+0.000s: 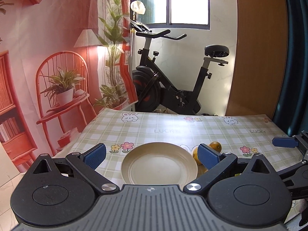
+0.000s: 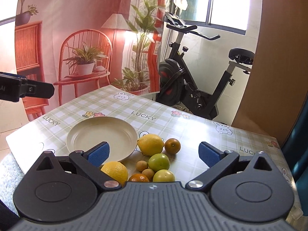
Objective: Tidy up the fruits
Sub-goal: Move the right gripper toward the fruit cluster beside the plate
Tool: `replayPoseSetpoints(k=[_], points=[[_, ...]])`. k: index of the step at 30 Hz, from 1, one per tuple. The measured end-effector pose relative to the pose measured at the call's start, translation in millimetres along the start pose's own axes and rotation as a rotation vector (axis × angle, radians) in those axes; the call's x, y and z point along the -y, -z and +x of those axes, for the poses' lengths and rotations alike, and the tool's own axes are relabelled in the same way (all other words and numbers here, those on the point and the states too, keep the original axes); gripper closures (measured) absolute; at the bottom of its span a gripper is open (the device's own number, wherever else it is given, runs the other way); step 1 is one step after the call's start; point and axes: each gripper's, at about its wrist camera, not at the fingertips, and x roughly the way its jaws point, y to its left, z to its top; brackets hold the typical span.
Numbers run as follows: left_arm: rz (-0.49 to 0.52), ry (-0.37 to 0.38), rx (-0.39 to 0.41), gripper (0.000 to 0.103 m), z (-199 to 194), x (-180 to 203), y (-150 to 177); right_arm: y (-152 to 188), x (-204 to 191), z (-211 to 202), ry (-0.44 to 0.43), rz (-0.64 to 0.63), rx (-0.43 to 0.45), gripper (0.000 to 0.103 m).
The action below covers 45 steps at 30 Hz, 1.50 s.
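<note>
The left gripper (image 1: 152, 155) hovers level, jaws wide and empty, with the plate (image 1: 159, 166) between its fingers. The right gripper (image 2: 154, 154) tilts down, also wide, over the fruits (image 2: 152, 159) beside the plate.

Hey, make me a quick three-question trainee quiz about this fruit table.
1. True or false: the plate already holds fruit.
2. How many green fruits lie on the table? A) one B) two C) four
3. Fill in: the large lemon lies just ____ of the plate, seen from the right wrist view.

Key: 1. False, it is bare. 2. B, one green fruit and another nearer the right tool. 3. Right. Both that tool and the left tool are open and hold nothing.
</note>
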Motion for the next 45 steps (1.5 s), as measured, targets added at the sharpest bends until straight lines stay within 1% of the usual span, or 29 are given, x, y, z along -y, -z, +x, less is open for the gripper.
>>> replayPoseSetpoints(k=[2,3,5,7,10,11,14,18,21,23,25,27,29,30,32,36,39,41,45], points=[[0.031,-0.018,-0.028,0.001,4.2,3.0,0.1,2.7,0.4,6.1,-0.031,0.007,0.002,0.0],[0.046,-0.011,-0.035,0.001,6.4,3.7,1.0,4.7,2.7,8.8,-0.047,0.026,0.01,0.0],[0.078,0.026,-0.056,0.001,11.4,2.3,4.1,7.6,8.7,15.0,-0.067,0.067,0.0,0.0],[0.093,0.045,-0.056,0.003,14.2,0.3,5.8,8.8,17.3,24.4,-0.083,0.118,-0.025,0.0],[0.099,0.056,-0.042,0.007,20.6,-2.7,9.3,14.0,23.0,30.3,-0.089,0.155,-0.021,0.0],[0.092,0.07,-0.051,0.007,23.4,-5.2,8.8,15.3,22.7,31.7,-0.085,0.151,-0.02,0.0],[0.089,0.117,-0.078,0.007,32.6,-3.2,11.4,17.0,20.8,37.9,-0.127,0.114,-0.045,0.0],[0.133,0.134,-0.063,0.008,41.1,1.2,14.7,15.4,13.2,53.1,-0.162,0.067,-0.108,0.0],[0.1,0.172,-0.054,0.008,45.9,0.1,15.0,16.3,8.4,63.1,-0.173,0.031,-0.139,0.0],[0.08,0.184,-0.087,0.008,50.0,2.0,14.9,16.7,7.1,70.4,-0.189,0.015,-0.162,0.003],[0.053,0.201,-0.122,0.01,54.9,0.7,13.3,17.1,7.8,76.4,-0.181,0.018,-0.179,0.012],[0.01,0.196,-0.125,0.015,57.1,-2.1,14.1,18.7,10.8,82.5,-0.174,0.03,-0.196,0.013],[-0.009,0.18,-0.12,0.015,57.1,-2.6,15.2,19.5,13.4,86.3,-0.17,0.047,-0.216,0.013],[-0.016,0.157,-0.121,0.014,57.4,-1.6,15.0,20.5,14.3,87.8,-0.168,0.055,-0.228,0.013],[-0.009,0.126,-0.134,0.014,59.6,1.1,15.2,22.2,15.9,89.4,-0.167,0.062,-0.24,0.012],[0.02,0.133,-0.17,0.014,65.8,2.8,18.4,24.3,10.8,90.4,-0.166,0.056,-0.258,0.006],[0.027,0.118,-0.198,0.014,69.2,1.6,20.9,24.7,5.3,91.1,-0.169,0.039,-0.27,0.006],[0.034,0.122,-0.202,0.014,69.5,0.2,21.7,25.5,1.3,89.4,-0.199,0.012,-0.266,0.01],[0.067,0.129,-0.178,0.014,68.2,1.8,23.6,26.6,-8.2,89.5,-0.251,-0.036,-0.269,0.026]])
